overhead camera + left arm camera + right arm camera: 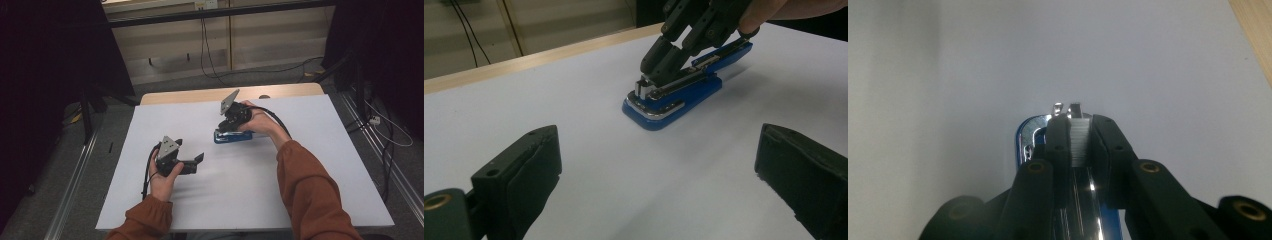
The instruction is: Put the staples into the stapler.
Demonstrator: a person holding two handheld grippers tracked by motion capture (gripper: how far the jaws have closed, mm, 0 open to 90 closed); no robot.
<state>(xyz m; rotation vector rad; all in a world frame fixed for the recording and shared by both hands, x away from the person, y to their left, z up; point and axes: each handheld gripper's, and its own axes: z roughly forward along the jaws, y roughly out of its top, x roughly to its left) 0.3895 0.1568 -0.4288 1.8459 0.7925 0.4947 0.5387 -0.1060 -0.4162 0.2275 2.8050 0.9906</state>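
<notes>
A blue stapler [233, 136] with a chrome front lies on the white table top [310, 165], right of centre. My right gripper [228, 128] comes down on it from above and is shut on the stapler's metal staple rail [1078, 137]. In the left gripper view the stapler [674, 100] sits ahead with the right gripper [659, 62] clamped on its top. My left gripper [196, 164] hovers low to the stapler's left, pointing at it. Its jaws stand wide apart with nothing between them [659, 145].
A wooden strip [200, 95] borders the table's far side. Beyond it, cables [207, 55] hang and trail over the floor. Dark stands and drapes flank both sides. Bare white surface lies all around the stapler.
</notes>
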